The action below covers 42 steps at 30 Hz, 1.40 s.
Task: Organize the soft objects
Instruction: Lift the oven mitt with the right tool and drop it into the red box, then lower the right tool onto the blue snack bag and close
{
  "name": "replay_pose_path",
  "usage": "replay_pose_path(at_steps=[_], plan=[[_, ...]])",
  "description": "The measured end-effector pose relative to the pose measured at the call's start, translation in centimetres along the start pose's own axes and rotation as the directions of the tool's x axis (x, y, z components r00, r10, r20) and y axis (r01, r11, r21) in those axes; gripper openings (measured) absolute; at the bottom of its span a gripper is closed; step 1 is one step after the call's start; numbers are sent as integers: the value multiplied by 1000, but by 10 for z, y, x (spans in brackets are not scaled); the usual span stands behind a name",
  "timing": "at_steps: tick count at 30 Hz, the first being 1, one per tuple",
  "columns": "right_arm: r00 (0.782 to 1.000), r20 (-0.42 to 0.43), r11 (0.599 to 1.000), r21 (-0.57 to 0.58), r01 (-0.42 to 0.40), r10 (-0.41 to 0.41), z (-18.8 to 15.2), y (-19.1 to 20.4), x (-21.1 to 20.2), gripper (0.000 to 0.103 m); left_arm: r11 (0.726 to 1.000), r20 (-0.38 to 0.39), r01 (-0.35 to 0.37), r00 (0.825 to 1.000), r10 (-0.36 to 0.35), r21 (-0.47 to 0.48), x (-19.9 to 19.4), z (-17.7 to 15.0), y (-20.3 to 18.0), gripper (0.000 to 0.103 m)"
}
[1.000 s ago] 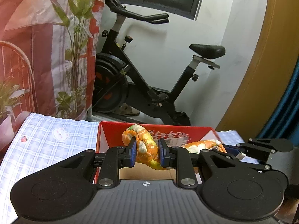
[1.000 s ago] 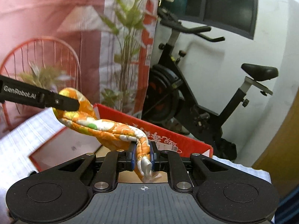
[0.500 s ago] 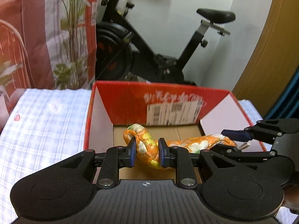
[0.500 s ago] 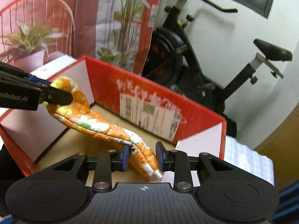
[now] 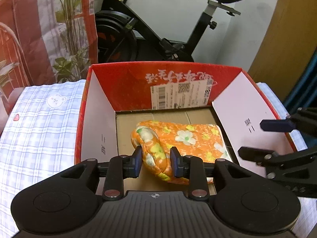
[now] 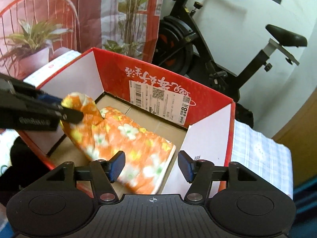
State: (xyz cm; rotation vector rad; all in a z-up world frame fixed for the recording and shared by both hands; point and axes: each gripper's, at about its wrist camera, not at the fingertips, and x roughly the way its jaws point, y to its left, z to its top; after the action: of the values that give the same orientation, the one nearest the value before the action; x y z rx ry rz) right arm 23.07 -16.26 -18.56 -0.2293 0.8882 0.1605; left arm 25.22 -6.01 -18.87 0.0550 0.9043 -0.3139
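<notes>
Right wrist view: right gripper point(image 6: 151, 166) spread, cloth point(image 6: 128, 140) lowered into box point(image 6: 158, 75); left gripper point(image 5: 156, 163) pinches its near-left fold for placement.

**A corner room with an exercise bike**

A black exercise bike point(image 5: 158, 29) stood ahead, against a white wall point(image 5: 178, 4). To the left hung a red curtain point(image 5: 39, 29) printed with plants. A tan wooden panel point(image 5: 287, 29) rose at right. A pale blue checked cloth point(image 5: 39, 119) covered the surface below.
</notes>
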Motion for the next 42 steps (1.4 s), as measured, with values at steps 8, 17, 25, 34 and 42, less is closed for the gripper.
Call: replay_pose_path(at_steps=[8,17,25,34,42], plan=[[998,60,998,56,-29,25,-13,3,-35,55,1000,85,12,996,-12,8,-45,-6,5,59],[988,148,993,95,-64,50,-44,21,-79,55,997,142,67,987,-70,24,-102,-45,2,59],[986,145,987,121,-104,86,-85,43,-91,55,992,105,110,988,-116,62,-109,-92,-10,58],[993,45,979,166,-116,110,-128,54,-73,56,988,49,144,988,-146,46,-94,-126,-20,58],[991,4,969,209,-131,134,-147,49,-62,64,989,28,146,989,-146,31,-79,-140,-24,54]])
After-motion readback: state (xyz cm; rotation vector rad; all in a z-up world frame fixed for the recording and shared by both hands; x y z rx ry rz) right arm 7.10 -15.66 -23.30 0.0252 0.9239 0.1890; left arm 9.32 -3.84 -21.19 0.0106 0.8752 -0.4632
